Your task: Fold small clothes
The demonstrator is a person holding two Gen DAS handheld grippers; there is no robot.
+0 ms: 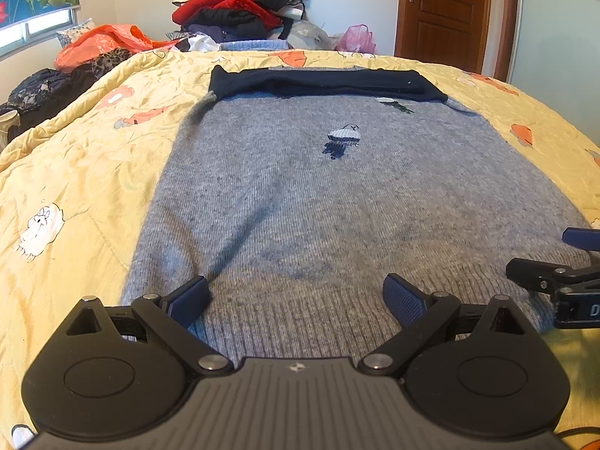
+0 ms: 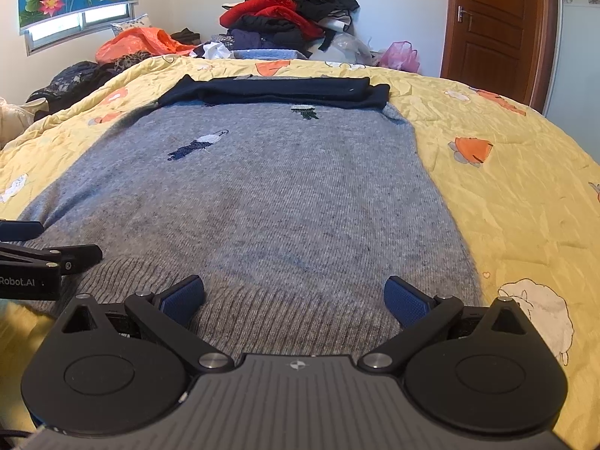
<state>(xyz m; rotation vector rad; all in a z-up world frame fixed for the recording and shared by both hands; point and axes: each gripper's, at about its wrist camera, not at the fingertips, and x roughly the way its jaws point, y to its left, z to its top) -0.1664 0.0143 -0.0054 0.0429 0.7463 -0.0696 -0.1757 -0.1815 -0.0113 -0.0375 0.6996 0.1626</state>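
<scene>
Two grippers, both spread wide, nothing held. Left gripper [image 1: 296,296] and right gripper [image 2: 294,296] sit side by side over the ribbed hem of the grey sweater [image 1: 337,195], each visible at the edge of the other's view. Sweater lies flat on the yellow quilt [image 1: 75,157], navy sleeves [image 1: 326,84] folded across the far end. Clothes pile [image 2: 288,18] beyond the bed.

A grey knitted sweater [image 1: 318,202] with navy sleeves folded across its top lies flat on the yellow quilt [image 1: 75,172].
</scene>
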